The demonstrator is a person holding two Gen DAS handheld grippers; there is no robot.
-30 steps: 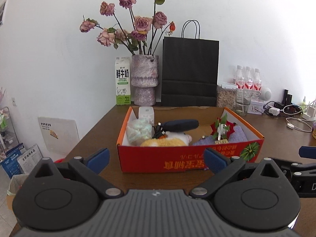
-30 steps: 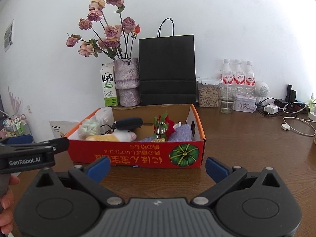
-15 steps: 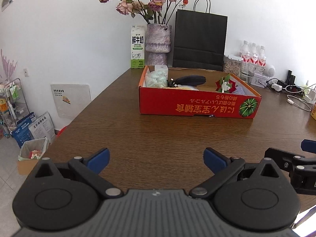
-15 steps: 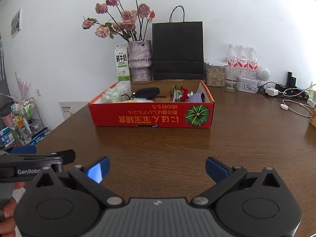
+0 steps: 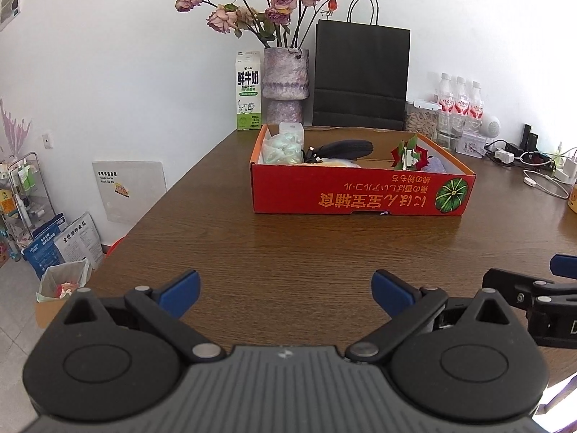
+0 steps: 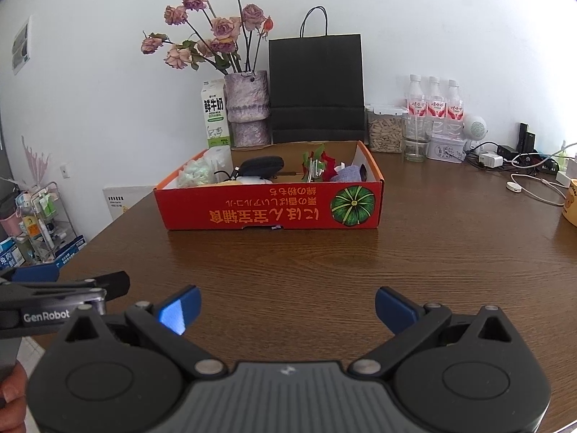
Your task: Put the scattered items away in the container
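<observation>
A red cardboard box [image 5: 360, 195] [image 6: 270, 205] stands on the brown wooden table, well ahead of both grippers. Inside it lie a bag of pale green sweets [image 5: 283, 149], a black case [image 5: 346, 148] [image 6: 261, 165], a red-and-green ornament [image 5: 409, 153] [image 6: 317, 162] and a lilac cloth [image 6: 348, 173]. My left gripper [image 5: 285, 292] is open over bare tabletop with nothing between its blue pads. My right gripper [image 6: 286, 306] is open too and holds nothing. Each gripper shows at the edge of the other's view.
Against the wall stand a milk carton [image 5: 248, 90], a vase of dried roses [image 5: 285, 88], a black paper bag [image 5: 360, 79], water bottles [image 5: 459, 103] and a jar [image 6: 384, 130]. Chargers and cables [image 6: 530, 176] lie at the far right. The table's left edge drops to floor clutter [image 5: 61, 249].
Both grippers have drawn back from the box toward the table's near edge and stayed open; the box now sits much farther away.
</observation>
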